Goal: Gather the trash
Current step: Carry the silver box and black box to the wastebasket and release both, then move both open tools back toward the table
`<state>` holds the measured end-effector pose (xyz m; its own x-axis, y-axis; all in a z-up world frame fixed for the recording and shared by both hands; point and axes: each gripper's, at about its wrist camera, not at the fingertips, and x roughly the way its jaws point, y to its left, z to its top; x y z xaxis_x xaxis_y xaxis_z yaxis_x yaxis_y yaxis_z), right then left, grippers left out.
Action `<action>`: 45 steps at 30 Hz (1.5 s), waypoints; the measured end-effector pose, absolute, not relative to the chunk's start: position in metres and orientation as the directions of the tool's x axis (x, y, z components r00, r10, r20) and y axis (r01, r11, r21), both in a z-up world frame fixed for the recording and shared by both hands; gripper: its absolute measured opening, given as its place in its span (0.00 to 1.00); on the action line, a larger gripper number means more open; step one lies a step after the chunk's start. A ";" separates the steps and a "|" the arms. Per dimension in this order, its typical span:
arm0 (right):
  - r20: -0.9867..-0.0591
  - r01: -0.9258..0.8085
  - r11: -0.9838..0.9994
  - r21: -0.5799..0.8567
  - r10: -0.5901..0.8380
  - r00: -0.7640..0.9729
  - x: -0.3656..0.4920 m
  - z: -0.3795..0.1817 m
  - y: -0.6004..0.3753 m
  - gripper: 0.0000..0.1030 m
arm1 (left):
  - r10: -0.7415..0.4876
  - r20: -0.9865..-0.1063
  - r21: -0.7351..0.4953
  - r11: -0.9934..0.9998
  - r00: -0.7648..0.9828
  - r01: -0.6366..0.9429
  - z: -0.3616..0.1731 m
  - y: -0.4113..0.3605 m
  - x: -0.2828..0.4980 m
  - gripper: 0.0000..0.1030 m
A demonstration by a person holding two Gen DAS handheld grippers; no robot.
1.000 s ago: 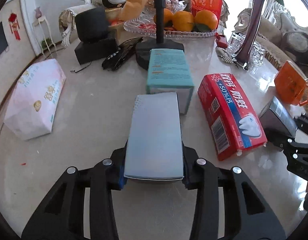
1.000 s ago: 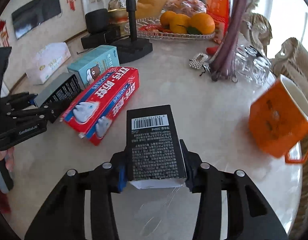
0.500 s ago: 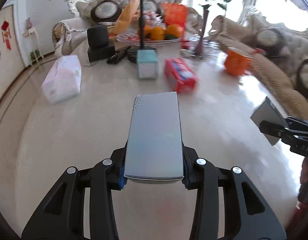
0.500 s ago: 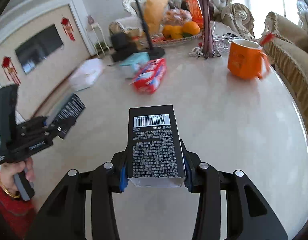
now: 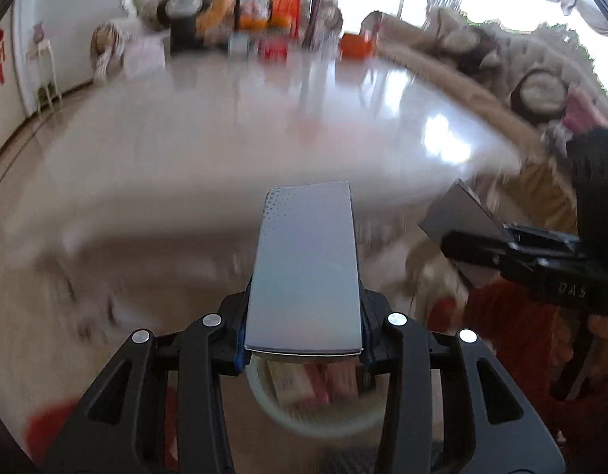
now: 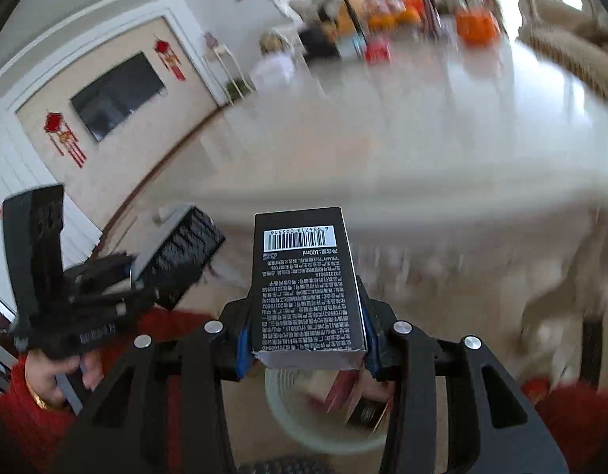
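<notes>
My left gripper (image 5: 304, 331) is shut on a silver-grey box (image 5: 304, 272). My right gripper (image 6: 306, 339) is shut on a black box with a barcode (image 6: 304, 284). Both are held off the near edge of the marble table (image 5: 264, 126), above a white bin (image 5: 316, 414) on the floor that holds several boxes; it also shows in the right wrist view (image 6: 323, 422). The right gripper with its box shows in the left wrist view (image 5: 501, 245), and the left gripper with its box shows in the right wrist view (image 6: 146, 272).
At the far end of the table stand a teal box (image 5: 239, 43), a red toothpaste box (image 5: 274, 49), an orange mug (image 5: 355, 45), a tissue pack (image 5: 144, 59) and a fruit tray (image 5: 264, 21). A sofa (image 5: 481, 91) lies to the right.
Both grippers pulled back from the table with their boxes and tipped down. The table's near edge and the white bin on the floor have come into view.
</notes>
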<state>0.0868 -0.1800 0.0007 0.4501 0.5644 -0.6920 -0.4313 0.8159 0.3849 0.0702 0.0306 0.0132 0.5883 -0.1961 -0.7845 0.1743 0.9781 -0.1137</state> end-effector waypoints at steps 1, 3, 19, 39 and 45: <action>-0.715 -0.419 0.827 0.375 0.546 0.438 0.084 -0.014 -0.176 0.39 | -0.190 -0.803 -0.121 0.980 0.564 0.158 -0.005 0.029 0.066 0.39; -0.762 -0.395 0.849 0.351 0.504 0.407 0.082 -0.043 -0.166 0.39 | -0.179 -0.832 -0.128 0.983 0.525 0.131 -0.036 0.025 0.062 0.39; -0.885 -0.386 0.903 0.190 0.328 0.330 0.070 -0.130 -0.143 0.74 | -0.077 -0.939 -0.048 0.994 0.335 0.094 -0.142 -0.001 0.064 0.73; -0.811 -0.392 0.899 0.194 0.372 0.451 0.051 -0.079 -0.169 0.78 | -0.120 -0.922 -0.094 0.992 0.368 0.089 -0.115 0.011 0.057 0.73; -0.747 -0.351 0.915 0.200 0.374 0.550 0.066 -0.021 -0.193 0.78 | -0.166 -0.899 -0.131 0.985 0.406 0.113 -0.058 0.033 0.060 0.73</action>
<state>0.0659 -0.1934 -0.0207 0.5498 0.3742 -0.7468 -0.3506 0.9148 0.2003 0.0601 0.0326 -0.0579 0.4060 -0.1665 -0.8986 0.1131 0.9849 -0.1313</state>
